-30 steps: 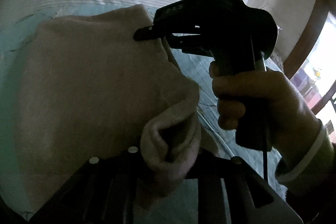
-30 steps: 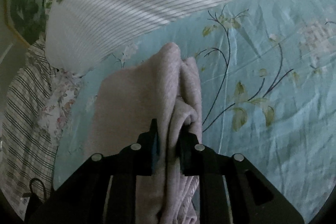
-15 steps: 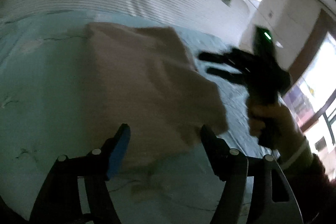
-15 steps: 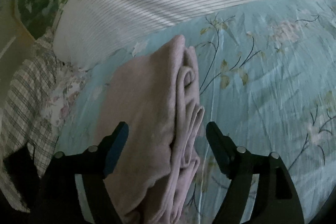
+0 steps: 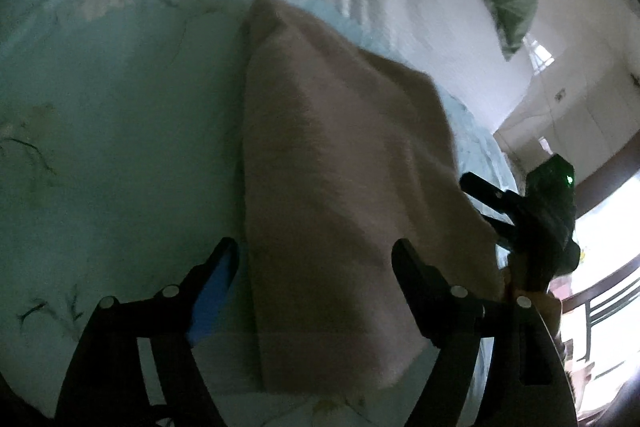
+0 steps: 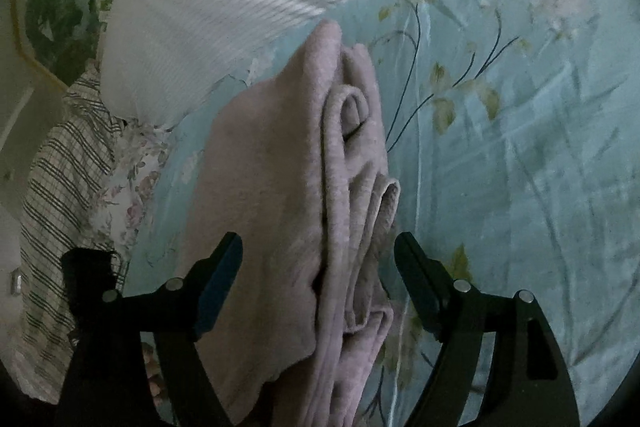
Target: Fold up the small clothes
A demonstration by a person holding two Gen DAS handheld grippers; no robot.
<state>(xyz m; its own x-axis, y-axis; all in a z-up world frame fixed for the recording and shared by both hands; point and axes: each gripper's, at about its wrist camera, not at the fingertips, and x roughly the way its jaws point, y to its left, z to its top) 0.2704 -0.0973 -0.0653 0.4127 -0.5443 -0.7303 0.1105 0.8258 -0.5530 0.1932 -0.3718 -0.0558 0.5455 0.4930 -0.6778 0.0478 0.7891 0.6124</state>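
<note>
One soft, folded pink knit garment [image 6: 280,195] lies mid-frame on the teal floral bedsheet [image 6: 520,147]; light and floppy, best pinched at its layered edge. Both the left tool [image 5: 316,259] and right tool [image 6: 318,253] gape wide, holding nothing.

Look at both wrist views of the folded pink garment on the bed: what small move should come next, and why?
Probably draw both grippers back from the pink garment. It lies folded on the teal sheet, layers stacked along its right edge, and the left gripper and right gripper both stand open, holding nothing. The fold looks done.
</note>
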